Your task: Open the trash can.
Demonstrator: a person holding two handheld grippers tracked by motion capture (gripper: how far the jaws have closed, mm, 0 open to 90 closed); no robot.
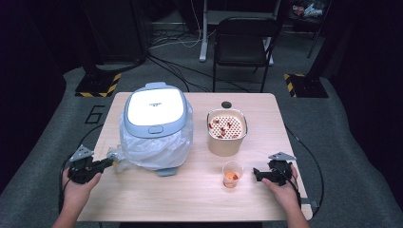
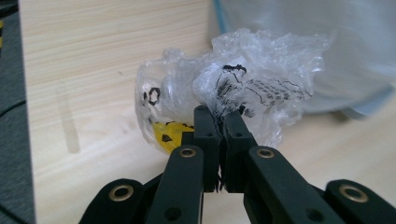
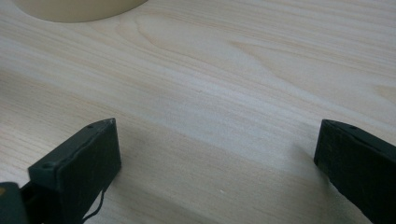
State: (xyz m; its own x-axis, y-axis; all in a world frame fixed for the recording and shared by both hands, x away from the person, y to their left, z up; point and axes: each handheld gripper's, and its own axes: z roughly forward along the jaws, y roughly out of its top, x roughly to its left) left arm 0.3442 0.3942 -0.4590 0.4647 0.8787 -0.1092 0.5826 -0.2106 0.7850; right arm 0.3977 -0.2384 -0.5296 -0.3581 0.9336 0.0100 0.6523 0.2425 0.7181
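left gripper (image 2: 219,128) clamped on crumpled corner of plastic bag (image 2: 243,88), at table's left side against white lidded bin (image 1: 154,111). film looks thin, light, slippery, tears easily; bunched wad likely best hold. right gripper (image 3: 217,154) wide apart, empty, low over table (image 3: 224,70).

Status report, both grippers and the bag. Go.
Left gripper shut on plastic bag beside rice cooker. Right gripper open, empty, over bare table. Nothing blocking.

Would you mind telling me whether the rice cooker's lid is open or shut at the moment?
Shut. In the high view the rice cooker has its white lid lying flat on the body, with no gap showing around it.
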